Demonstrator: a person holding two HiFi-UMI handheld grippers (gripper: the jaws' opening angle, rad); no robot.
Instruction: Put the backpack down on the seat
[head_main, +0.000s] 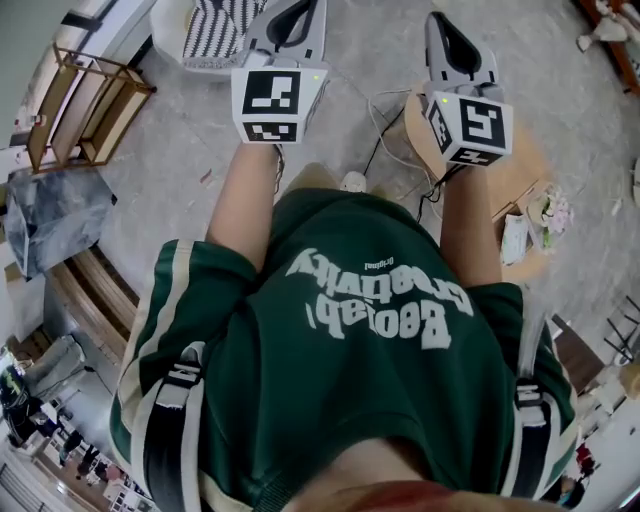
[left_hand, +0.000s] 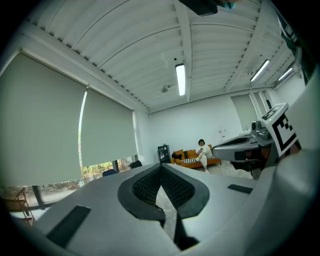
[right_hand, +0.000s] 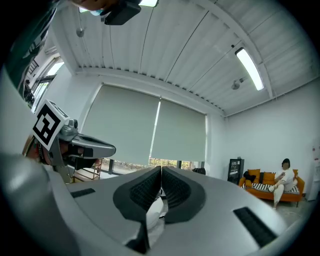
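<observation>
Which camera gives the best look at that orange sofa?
Right gripper view: the orange sofa appears largest, unobstructed, with a person seated. The left gripper view shows it smaller; the head view misses it.

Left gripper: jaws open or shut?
Shut. The left gripper is empty: its jaws meet at the tips, with nothing between them.

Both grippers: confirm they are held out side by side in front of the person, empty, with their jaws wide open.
Not quite. The left gripper and the right gripper are held out side by side and empty, but their jaws are shut, closed together with nothing between them, not wide open. The left gripper view and the right gripper view show this.
</observation>
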